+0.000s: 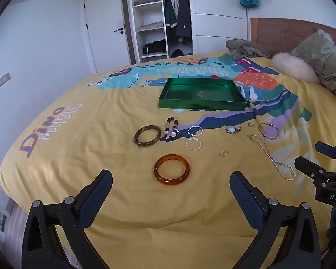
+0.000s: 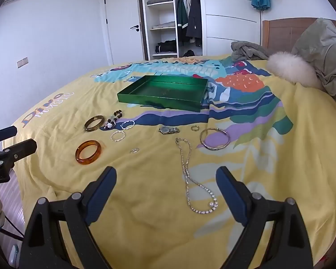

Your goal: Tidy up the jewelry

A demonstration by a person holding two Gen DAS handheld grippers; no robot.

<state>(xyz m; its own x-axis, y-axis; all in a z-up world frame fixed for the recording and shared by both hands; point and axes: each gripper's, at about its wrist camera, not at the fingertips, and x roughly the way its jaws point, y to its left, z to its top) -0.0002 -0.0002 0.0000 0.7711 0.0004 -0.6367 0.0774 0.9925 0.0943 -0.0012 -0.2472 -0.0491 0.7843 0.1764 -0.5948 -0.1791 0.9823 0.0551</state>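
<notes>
A green tray [image 1: 165, 103] [image 2: 123, 97] lies empty on the yellow bedspread. Jewelry lies spread in front of it: an amber bangle [image 1: 171, 170] [image 2: 88, 152], a brown bangle [image 1: 147, 135] [image 2: 94, 123], a bead bracelet [image 1: 172, 128] [image 2: 114, 118], two silver bracelets [image 1: 193, 144] [image 2: 117, 136], a watch [image 1: 233, 130] [image 2: 168, 130], rings [image 1: 223, 153] [image 2: 134, 150], a metal bangle [image 1: 268, 130] [image 2: 215, 141] and a chain necklace [image 1: 273, 157] [image 2: 190, 179]. My left gripper [image 1: 171, 186] is open, just short of the amber bangle. My right gripper [image 2: 165, 179] is open over the necklace's near end.
A grey jacket with a white fur collar [image 1: 293, 67] [image 2: 291, 69] and a folded cloth [image 1: 246, 49] lie at the bed's far right by the headboard. An open wardrobe [image 1: 161, 18] and a door stand behind the bed. The bed's left edge drops to the floor.
</notes>
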